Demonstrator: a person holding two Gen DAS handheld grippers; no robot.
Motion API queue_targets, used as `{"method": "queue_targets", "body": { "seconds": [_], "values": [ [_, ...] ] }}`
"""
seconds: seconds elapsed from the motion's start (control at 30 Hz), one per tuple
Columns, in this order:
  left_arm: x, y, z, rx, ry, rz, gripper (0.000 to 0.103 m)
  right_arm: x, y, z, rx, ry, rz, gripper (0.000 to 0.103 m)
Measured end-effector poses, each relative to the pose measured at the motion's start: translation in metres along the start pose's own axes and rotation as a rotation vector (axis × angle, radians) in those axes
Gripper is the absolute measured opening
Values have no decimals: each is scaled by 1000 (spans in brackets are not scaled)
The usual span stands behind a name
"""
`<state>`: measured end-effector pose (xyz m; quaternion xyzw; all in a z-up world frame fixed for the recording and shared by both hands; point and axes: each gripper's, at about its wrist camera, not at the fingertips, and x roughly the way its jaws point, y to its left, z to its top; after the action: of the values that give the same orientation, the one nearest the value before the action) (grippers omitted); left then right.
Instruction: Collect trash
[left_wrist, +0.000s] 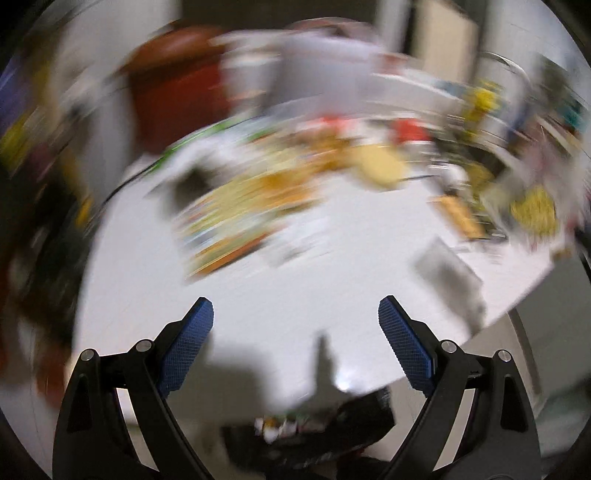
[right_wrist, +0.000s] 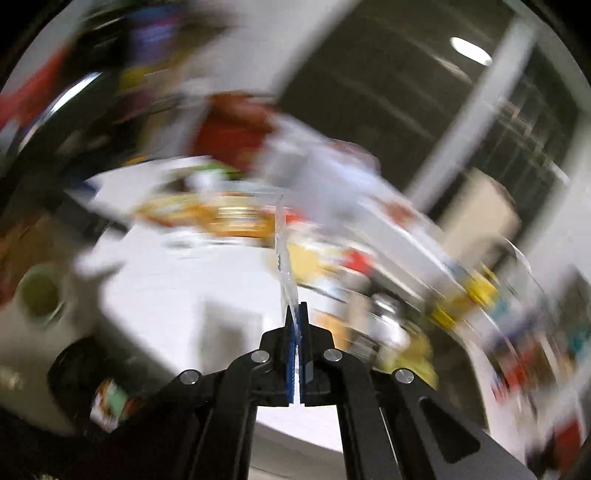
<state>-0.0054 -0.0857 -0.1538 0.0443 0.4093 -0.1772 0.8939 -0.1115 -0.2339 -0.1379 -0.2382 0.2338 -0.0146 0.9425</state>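
Observation:
Both views are heavily motion-blurred. My left gripper (left_wrist: 295, 314) is open and empty above the white table (left_wrist: 314, 280). Blurred colourful wrappers (left_wrist: 243, 218) lie ahead of it on the table. My right gripper (right_wrist: 297, 312) is shut on a thin clear plastic wrapper (right_wrist: 284, 251) that stands edge-on up from the pads. A dark bag or bin (left_wrist: 314, 432) with trash inside sits below the table edge between the left fingers.
A red object (left_wrist: 177, 96) and white items stand at the table's far side. Yellow and mixed clutter (left_wrist: 517, 199) fills the right end. A pale cup-like round thing (right_wrist: 38, 295) sits at the left in the right wrist view.

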Motion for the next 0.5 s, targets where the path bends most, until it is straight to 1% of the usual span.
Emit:
{"method": "queue_targets", "body": {
  "seconds": [0.03, 0.07, 0.1, 0.17, 0.2, 0.23, 0.27, 0.37, 0.4, 0.5],
  "values": [
    [7, -32, 11, 73, -29, -41, 89, -3, -18, -4, 48, 9, -38, 0],
    [13, -53, 17, 117, -49, -61, 89, -8, -44, -10, 119, 20, -83, 0],
    [24, -90, 27, 191, -80, -86, 89, -12, -65, -16, 177, 30, -117, 0],
    [43, -130, 38, 251, -86, -98, 89, -24, -103, -31, 286, 49, -178, 0],
    [61, -158, 46, 267, -64, -130, 89, -28, -111, -37, 312, 56, -195, 1],
    [69, -170, 50, 269, -52, -141, 89, -30, -121, -44, 341, 66, -211, 1],
    [82, -190, 56, 273, -46, -148, 89, -34, -130, -53, 370, 76, -230, 1],
    [102, -221, 63, 302, -34, -158, 89, -42, -145, -76, 420, 104, -261, 1],
    [108, -235, 64, 321, -27, -157, 89, -45, -145, -80, 426, 112, -267, 1],
    [127, -256, 63, 380, -5, -143, 87, -43, -154, -96, 449, 129, -268, 1]
  ]
}}
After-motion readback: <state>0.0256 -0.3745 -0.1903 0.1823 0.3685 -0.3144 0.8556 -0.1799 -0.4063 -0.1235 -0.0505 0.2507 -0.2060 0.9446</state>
